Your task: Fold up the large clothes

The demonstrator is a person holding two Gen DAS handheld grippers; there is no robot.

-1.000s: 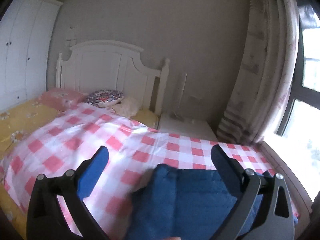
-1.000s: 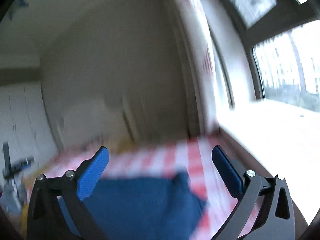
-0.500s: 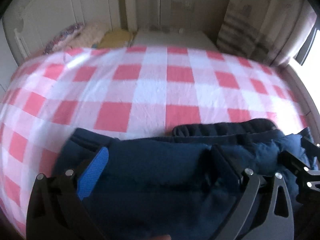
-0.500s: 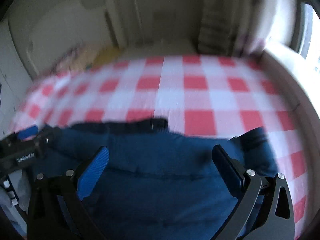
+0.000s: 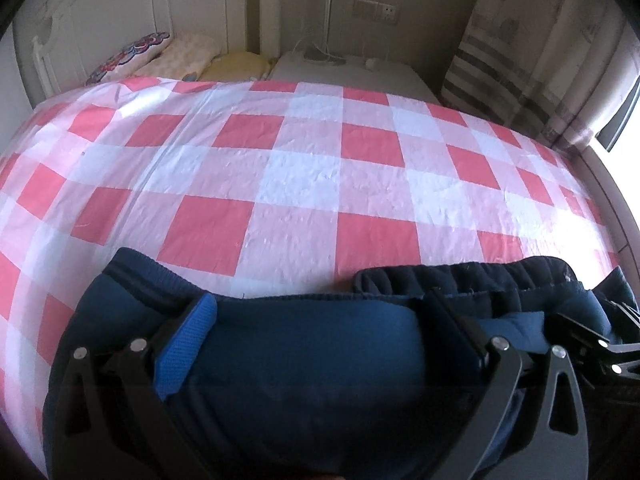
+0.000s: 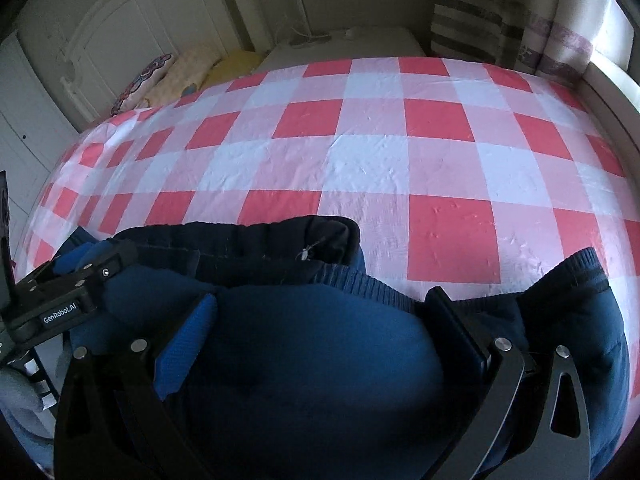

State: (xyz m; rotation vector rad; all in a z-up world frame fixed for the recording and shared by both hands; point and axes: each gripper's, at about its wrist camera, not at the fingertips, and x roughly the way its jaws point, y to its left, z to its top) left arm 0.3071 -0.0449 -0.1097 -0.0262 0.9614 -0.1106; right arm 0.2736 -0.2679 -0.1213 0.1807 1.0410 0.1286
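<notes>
A dark blue garment [image 5: 304,364] with ribbed hems lies bunched on the near edge of the red and white checked bed cover [image 5: 304,184]. My left gripper [image 5: 324,340] is open, its jaws wide apart with a thick fold of the garment bulging between them. My right gripper [image 6: 324,340] is open the same way over the garment [image 6: 312,368]. The right gripper's body shows at the right edge of the left wrist view [image 5: 592,344]. The left gripper's body shows at the left of the right wrist view [image 6: 68,296]. A black waistband [image 6: 256,240] lies just ahead.
Pillows [image 5: 160,56] and a white headboard [image 5: 100,12] stand at the far left. A white bedside table [image 5: 348,68] stands behind the bed. A striped curtain [image 5: 520,60] hangs at the right by the window.
Both grippers have tilted down from facing the room and dropped onto the blue garment. The fabric now fills the gap between each pair of jaws.
</notes>
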